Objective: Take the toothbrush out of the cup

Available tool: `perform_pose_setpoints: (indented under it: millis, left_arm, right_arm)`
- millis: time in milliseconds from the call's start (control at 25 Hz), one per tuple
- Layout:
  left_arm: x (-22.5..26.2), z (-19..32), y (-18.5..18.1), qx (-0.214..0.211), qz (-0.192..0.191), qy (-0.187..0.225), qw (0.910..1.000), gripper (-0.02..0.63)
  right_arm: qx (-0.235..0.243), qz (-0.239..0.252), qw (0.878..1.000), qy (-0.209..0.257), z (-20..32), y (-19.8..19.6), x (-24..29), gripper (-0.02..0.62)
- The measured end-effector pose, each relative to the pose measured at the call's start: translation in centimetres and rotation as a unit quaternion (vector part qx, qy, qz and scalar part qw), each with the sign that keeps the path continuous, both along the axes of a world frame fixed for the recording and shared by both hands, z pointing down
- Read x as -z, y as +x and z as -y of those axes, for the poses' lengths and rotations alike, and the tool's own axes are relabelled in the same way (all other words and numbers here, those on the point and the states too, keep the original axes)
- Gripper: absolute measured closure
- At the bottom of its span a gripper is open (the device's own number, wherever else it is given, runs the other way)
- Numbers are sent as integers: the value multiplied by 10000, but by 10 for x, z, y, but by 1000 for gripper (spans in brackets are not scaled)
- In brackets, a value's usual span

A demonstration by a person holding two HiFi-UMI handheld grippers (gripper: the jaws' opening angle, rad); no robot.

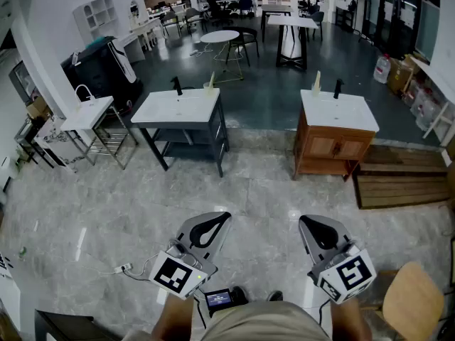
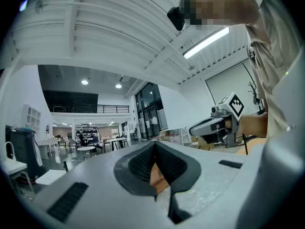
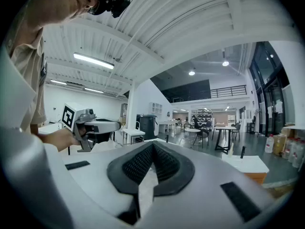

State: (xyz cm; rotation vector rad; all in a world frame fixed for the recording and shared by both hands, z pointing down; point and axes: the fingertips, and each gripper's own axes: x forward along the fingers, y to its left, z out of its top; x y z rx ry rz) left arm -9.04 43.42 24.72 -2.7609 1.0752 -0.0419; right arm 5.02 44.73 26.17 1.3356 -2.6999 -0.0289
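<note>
Both grippers are held level at waist height over the marble floor, far from the washbasins. My left gripper (image 1: 221, 217) is shut with nothing between its jaws, as the left gripper view shows (image 2: 153, 145). The right gripper (image 1: 306, 222) is shut and empty too (image 3: 152, 145). A pale cup with a toothbrush (image 1: 210, 85) stands at the back of the white top of the dark vanity (image 1: 178, 109). A similar upright toothbrush (image 1: 316, 82) stands on the wooden vanity (image 1: 334, 144), also in the right gripper view (image 3: 231, 149).
A small white basin on a wire stand (image 1: 89, 112) is at the left. Wooden pallets (image 1: 398, 180) lie right of the wooden vanity. A wooden stool (image 1: 412, 300) is by my right side. A power strip with its cable (image 1: 124, 268) lies on the floor at my left.
</note>
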Motion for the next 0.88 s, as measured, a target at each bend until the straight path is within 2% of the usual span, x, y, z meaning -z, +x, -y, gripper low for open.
perform_pose_setpoints:
  millis: [520, 880]
  left_arm:
    - [-10, 13, -13, -5, 15, -85, 10000, 600]
    - [-15, 34, -43, -77, -8, -126, 9999, 600]
  right_arm:
    - [-78, 71, 9999, 18, 12, -11, 0, 591]
    - [-257, 175, 9995, -14, 34, -33, -4, 591]
